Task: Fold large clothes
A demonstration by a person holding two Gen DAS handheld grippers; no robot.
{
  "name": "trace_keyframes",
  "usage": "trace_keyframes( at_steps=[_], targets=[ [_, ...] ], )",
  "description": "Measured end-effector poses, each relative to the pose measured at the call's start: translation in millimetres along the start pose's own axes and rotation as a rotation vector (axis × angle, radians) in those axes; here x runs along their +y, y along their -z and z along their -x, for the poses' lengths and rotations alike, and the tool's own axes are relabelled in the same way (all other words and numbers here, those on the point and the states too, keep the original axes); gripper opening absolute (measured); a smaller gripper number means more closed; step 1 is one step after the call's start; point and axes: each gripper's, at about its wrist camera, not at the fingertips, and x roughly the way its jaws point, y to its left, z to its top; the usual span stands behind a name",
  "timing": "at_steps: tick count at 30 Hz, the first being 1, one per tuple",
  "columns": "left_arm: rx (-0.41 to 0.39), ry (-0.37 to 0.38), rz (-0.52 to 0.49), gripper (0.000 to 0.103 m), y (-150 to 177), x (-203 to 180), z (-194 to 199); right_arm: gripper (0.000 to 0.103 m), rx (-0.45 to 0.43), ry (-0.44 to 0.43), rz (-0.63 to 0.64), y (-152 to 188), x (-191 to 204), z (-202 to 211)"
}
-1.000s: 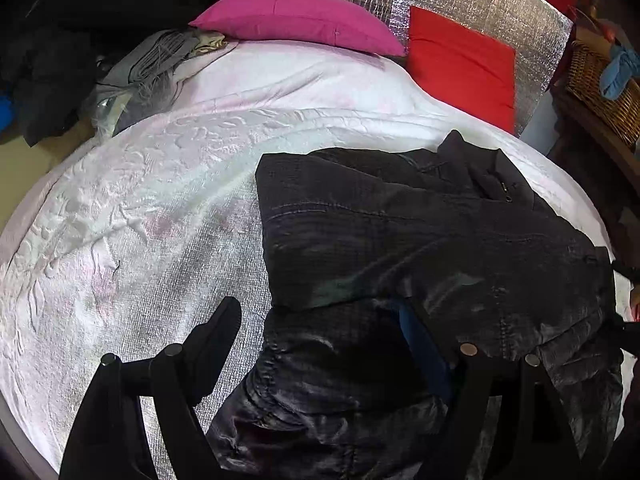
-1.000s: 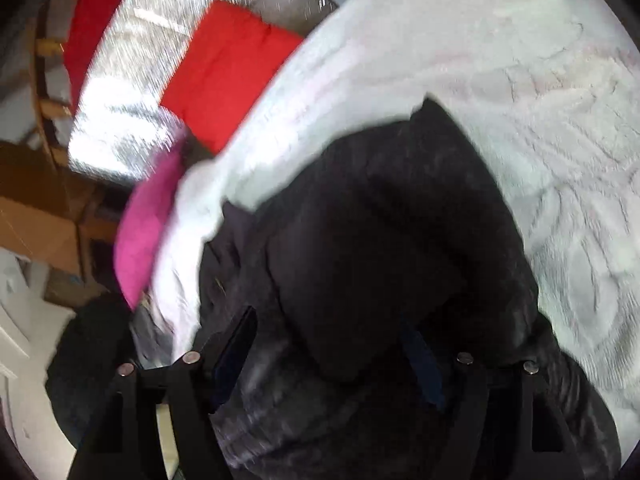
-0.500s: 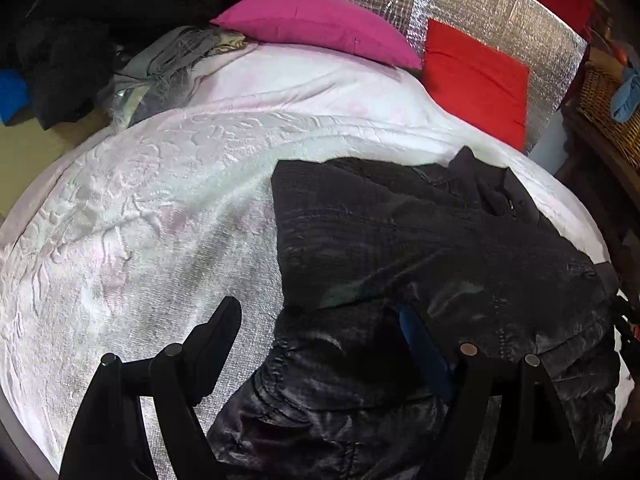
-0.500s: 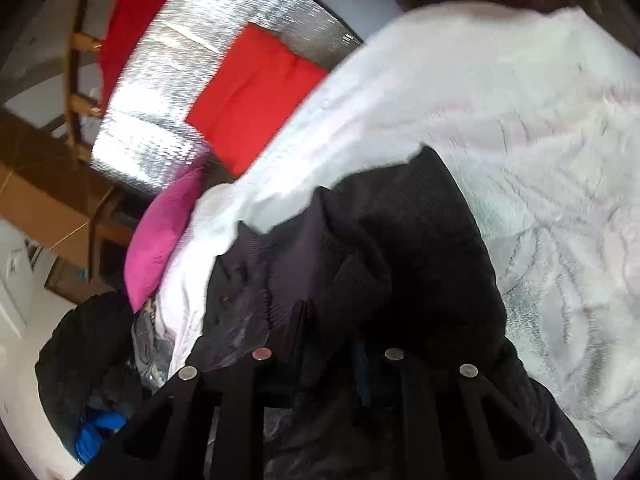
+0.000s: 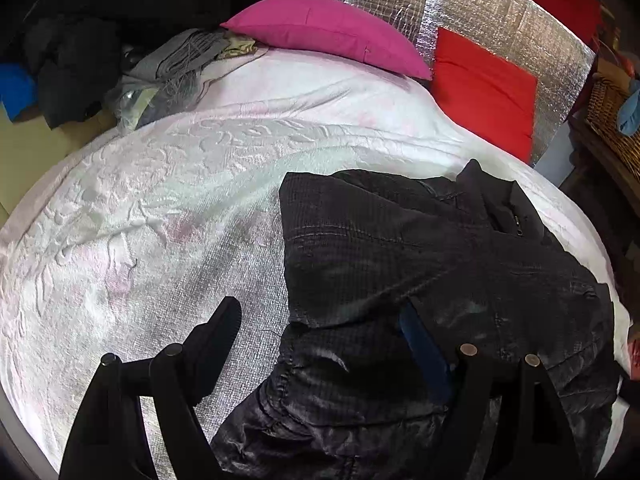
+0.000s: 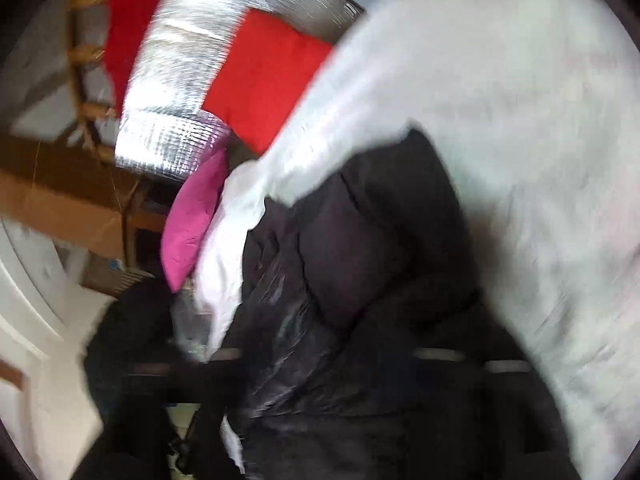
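A large black quilted jacket (image 5: 400, 248) lies partly folded on the white bedspread (image 5: 160, 200), collar toward the far right. My left gripper (image 5: 320, 332) hovers open over the jacket's near hem, its left finger above the bare bedspread and its blue-padded right finger (image 5: 424, 344) against the cloth. In the blurred right wrist view the jacket (image 6: 360, 240) fills the middle. My right gripper (image 6: 332, 360) is opening, jaws wide apart, with jacket cloth lying between them and no pad visibly pressing on it.
A pink pillow (image 5: 328, 28) and a red cushion (image 5: 484, 88) lean at the head of the bed against a silver foil panel (image 5: 460, 8). Grey clothes (image 5: 172, 68) are heaped at the far left corner. A wicker basket (image 5: 612, 120) stands to the right.
The right gripper shut on a fold of the jacket half a second ago and has since sprung wide apart, its view swinging sideways. The left gripper's view rolled slightly; the jacket's fold looks unchanged.
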Motion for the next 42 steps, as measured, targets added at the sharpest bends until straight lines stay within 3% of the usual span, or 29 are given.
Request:
trace_keyframes(
  at_steps=[3,7,10,13,14,17,21,24,28,30,32,38,40,42],
  targets=[
    [0.000,0.002,-0.002,0.082,0.1,-2.7,-1.1,0.089,-0.039,0.022,0.037,-3.4,6.9,-8.1],
    [-0.002,0.003,-0.028,0.082,0.9,-7.6,-1.8,0.087,-0.012,0.114,0.052,-11.2,9.1,-34.0],
    [-0.006,-0.006,-0.050,0.082,0.7,-8.8,-1.4,0.074,-0.059,0.222,0.064,-21.3,9.1,-43.4],
    [-0.010,-0.004,-0.053,0.082,-1.3,-6.6,-0.3,0.073,-0.082,0.208,0.038,-31.9,4.7,-46.5],
    [-0.010,-0.006,-0.057,0.082,-2.4,-5.9,-0.4,0.066,-0.085,0.215,0.044,-33.7,4.6,-49.4],
    [-0.020,-0.019,-0.059,0.082,-4.6,-3.5,0.3,0.029,-0.104,0.294,0.104,-29.9,16.3,-49.9],
    [-0.018,-0.015,-0.037,0.082,-7.1,1.3,-0.2,0.029,-0.153,0.259,0.228,-14.4,52.9,-28.2],
    [-0.009,-0.011,-0.034,0.082,-6.3,-0.1,-2.4,0.032,-0.132,0.284,0.352,-4.1,67.0,-37.1],
    [0.005,-0.013,-0.043,0.082,-2.4,-4.5,-5.2,0.032,-0.051,0.254,0.260,-8.8,39.6,-57.6],
    [0.005,-0.020,-0.050,0.082,-1.7,-5.3,-5.0,0.021,-0.083,0.271,0.293,-7.2,40.4,-54.8],
    [-0.004,-0.027,-0.048,0.082,-2.3,-3.2,-2.9,0.017,-0.134,0.281,0.319,-1.9,48.7,-40.6],
    [-0.018,-0.027,-0.023,0.082,-3.4,4.7,2.1,0.016,-0.284,0.322,0.462,20.0,78.6,9.1],
    [0.014,-0.055,-0.059,0.082,-0.5,0.7,-5.2,0.016,-0.266,0.377,0.451,19.2,69.2,9.5],
    [0.042,-0.071,-0.081,0.082,1.9,-2.1,-11.6,0.019,-0.176,0.437,0.378,13.4,45.1,-1.9]
  ],
)
